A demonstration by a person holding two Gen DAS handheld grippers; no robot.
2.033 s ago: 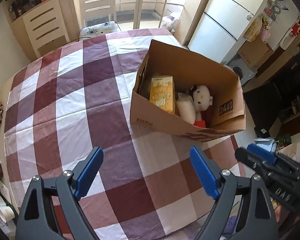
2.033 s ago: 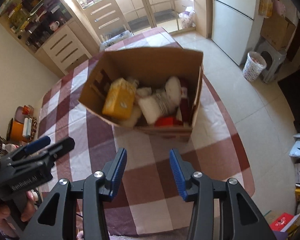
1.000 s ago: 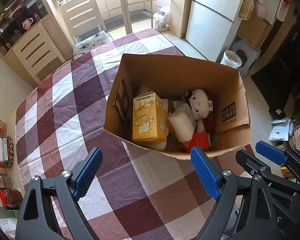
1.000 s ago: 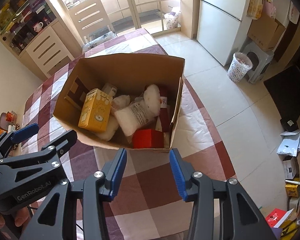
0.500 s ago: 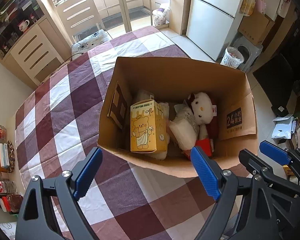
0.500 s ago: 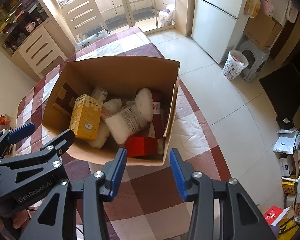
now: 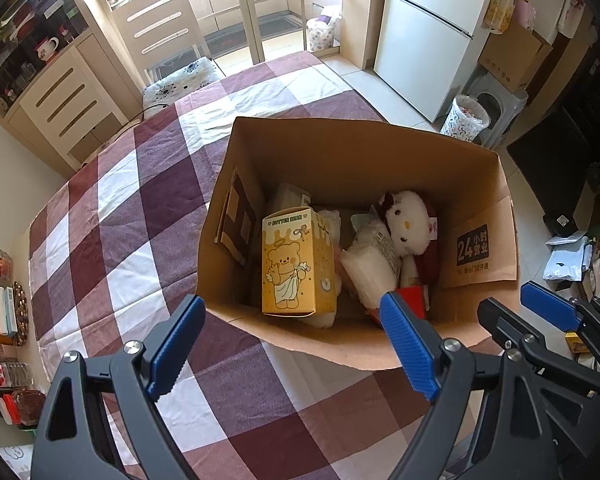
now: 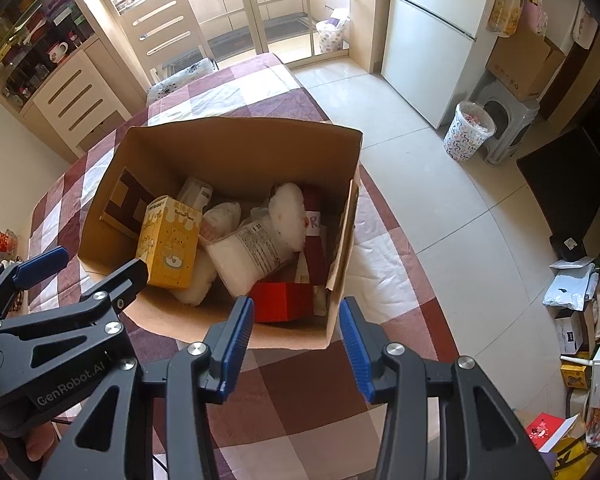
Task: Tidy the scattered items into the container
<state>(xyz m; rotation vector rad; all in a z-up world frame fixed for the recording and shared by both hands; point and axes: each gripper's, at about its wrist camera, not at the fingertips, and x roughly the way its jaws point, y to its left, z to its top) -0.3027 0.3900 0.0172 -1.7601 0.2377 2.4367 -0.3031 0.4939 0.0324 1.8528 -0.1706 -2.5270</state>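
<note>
An open cardboard box (image 7: 352, 152) (image 8: 236, 144) stands on the checked tablecloth (image 7: 112, 240). Inside lie a yellow bear carton (image 7: 296, 264) (image 8: 168, 248), a white plush cat (image 7: 406, 220), a white packet (image 7: 370, 268) (image 8: 252, 256), a red box (image 8: 284, 300) and other soft items. My left gripper (image 7: 292, 344) is open and empty above the box's near rim. My right gripper (image 8: 296, 344) is open and empty above the box's near right corner. Each gripper shows in the other's view, the right one in the left wrist view (image 7: 540, 320) and the left one in the right wrist view (image 8: 68, 272).
A chair (image 7: 168, 32) and drawers (image 7: 68, 96) stand beyond the table's far end. A fridge (image 7: 428, 32), a bin (image 8: 468, 132) and a stool are on the tiled floor to the right. Jars and packets (image 7: 0, 304) sit at the table's left edge.
Both grippers have moved forward and higher over the box, so I now look down into it. The box and its contents have not moved. Both grippers stay open.
</note>
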